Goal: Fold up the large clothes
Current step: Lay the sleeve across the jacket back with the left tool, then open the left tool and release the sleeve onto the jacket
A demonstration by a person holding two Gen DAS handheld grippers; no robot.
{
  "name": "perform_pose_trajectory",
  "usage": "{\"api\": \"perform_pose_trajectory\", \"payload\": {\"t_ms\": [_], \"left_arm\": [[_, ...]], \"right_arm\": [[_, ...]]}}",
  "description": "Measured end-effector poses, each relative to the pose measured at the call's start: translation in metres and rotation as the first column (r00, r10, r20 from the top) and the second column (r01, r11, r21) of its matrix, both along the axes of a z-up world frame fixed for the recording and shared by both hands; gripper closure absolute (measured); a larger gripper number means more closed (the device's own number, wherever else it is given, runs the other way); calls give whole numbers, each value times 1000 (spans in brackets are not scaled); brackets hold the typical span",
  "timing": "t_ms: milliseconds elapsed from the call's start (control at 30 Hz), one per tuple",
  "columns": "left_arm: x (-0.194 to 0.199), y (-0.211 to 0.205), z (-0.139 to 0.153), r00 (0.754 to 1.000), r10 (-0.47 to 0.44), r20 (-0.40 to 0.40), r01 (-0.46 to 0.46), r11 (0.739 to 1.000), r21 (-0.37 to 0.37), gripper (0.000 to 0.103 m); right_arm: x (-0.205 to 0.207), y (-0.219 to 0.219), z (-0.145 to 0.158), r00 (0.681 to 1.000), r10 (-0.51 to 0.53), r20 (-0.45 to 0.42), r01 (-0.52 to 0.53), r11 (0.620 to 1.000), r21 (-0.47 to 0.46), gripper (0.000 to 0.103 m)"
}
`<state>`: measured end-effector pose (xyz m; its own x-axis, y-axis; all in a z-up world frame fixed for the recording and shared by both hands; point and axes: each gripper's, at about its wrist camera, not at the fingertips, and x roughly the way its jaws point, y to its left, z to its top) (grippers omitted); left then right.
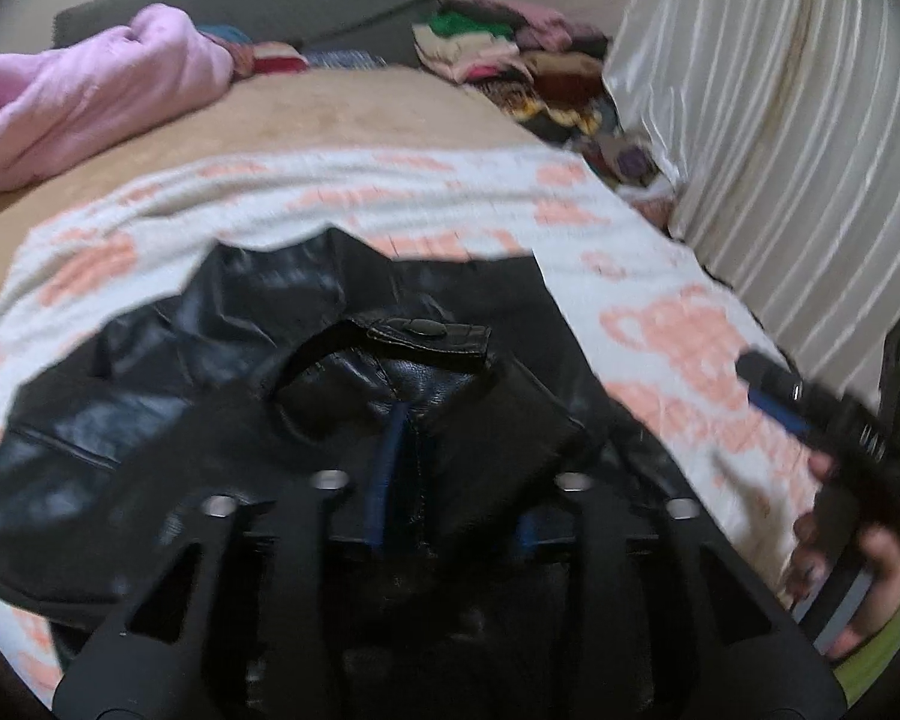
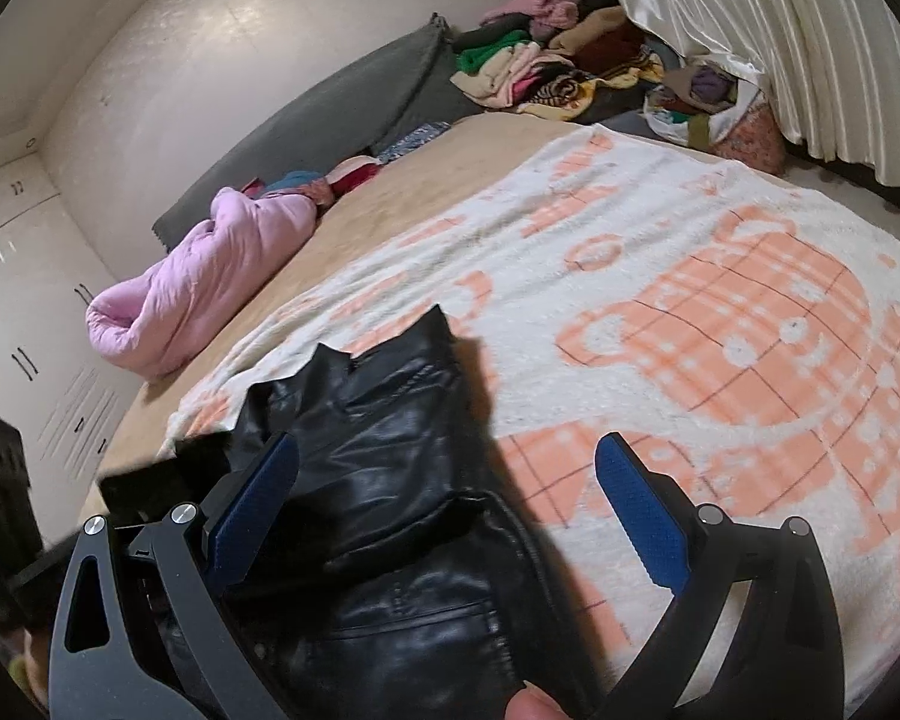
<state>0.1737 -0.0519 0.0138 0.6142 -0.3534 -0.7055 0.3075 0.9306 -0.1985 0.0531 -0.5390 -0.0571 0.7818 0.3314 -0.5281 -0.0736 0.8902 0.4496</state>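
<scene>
Leftmost on the bed [image 2: 354, 204], a rolled pink quilt [image 1: 84, 102] lies well apart from the black leather jacket [image 1: 222, 354], on the far left of it. Nearer, the jacket is spread over a white blanket with peach print [image 2: 720, 312], which covers the near part of the bed. The left gripper [image 1: 411, 456] sits over the jacket's collar area; its blue-padded fingers are drawn close together with dark leather between them, so it appears clamped on the jacket. To the right of the jacket's edge, the right gripper [image 2: 450, 492] stands with its jaws spread wide, one blue pad [image 2: 252, 498] over the leather and the other over the blanket, gripping nothing. Beyond the jacket, far right, a heap of mixed clothes [image 2: 540, 66] lies beside a pale striped curtain [image 1: 780, 90].
</scene>
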Motion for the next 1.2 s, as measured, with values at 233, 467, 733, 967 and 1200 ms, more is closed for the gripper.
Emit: {"api": "perform_pose_trajectory", "payload": {"t_ms": [233,467,733,967,1200], "left_arm": [[-12,-11,-39,994,-67,-82,69,997,22,25],[-38,11,-31,993,-90,-74,92,996,17,12],[-43,105,3,992,127,-12,-127,991,32,10],[-46,192,29,946,324,30,-324,946,-9,10],[-58,264,40,877,480,12,-477,874,-97,10]], "right_arm": [[12,18,-13,996,78,-45,-78,997,-5,4],[20,59,-23,960,268,-80,-262,962,72,5],[37,121,-43,907,380,-183,-363,924,119,5],[43,156,-50,876,433,-211,-422,901,96,47],[29,182,-4,882,470,-38,-471,876,-105,91]]}}
